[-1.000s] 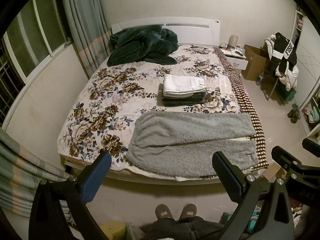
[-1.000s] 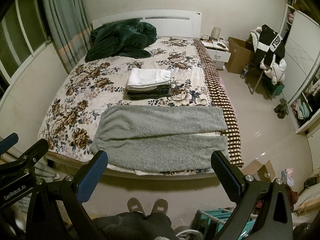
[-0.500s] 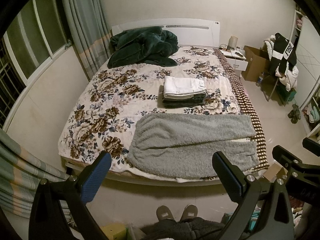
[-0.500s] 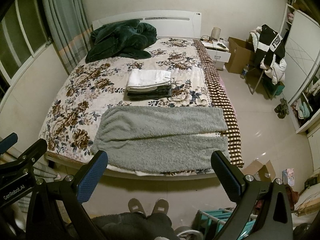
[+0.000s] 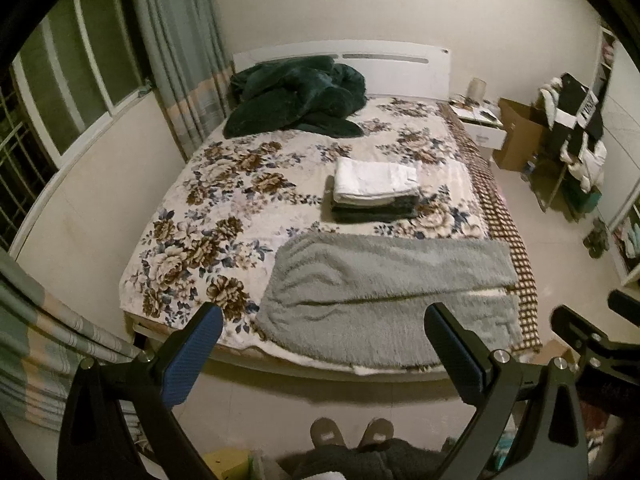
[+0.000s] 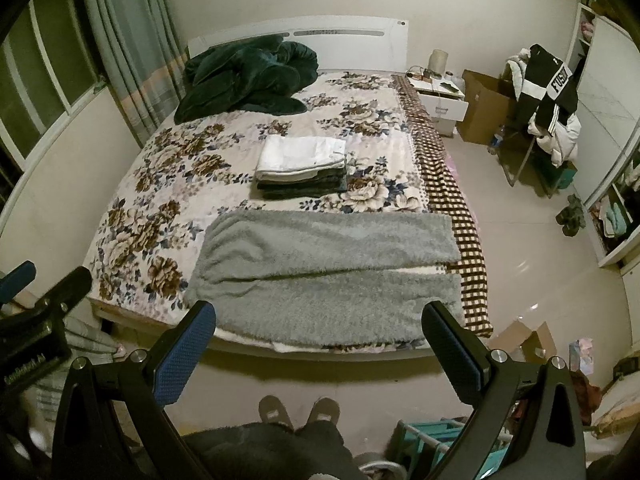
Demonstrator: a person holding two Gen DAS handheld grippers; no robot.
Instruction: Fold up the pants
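Grey fleece pants (image 5: 384, 292) lie flat across the near end of the bed, waist at the left, both legs stretched right side by side; they also show in the right wrist view (image 6: 328, 272). My left gripper (image 5: 324, 356) is open and empty, held high above the floor in front of the bed's near edge. My right gripper (image 6: 320, 354) is open and empty too, at a similar height. Neither touches the pants.
A stack of folded clothes (image 5: 376, 190) sits mid-bed on the floral cover (image 5: 224, 208). A dark green blanket (image 5: 296, 98) is heaped by the headboard. A nightstand (image 6: 440, 98), cardboard box (image 6: 480, 106) and clothes-laden chair (image 6: 548, 104) stand right. Curtains (image 5: 176, 48) hang left.
Both views have tilted slightly, so the bed sits a little lower in frame. The pants have not moved and both grippers stay open.
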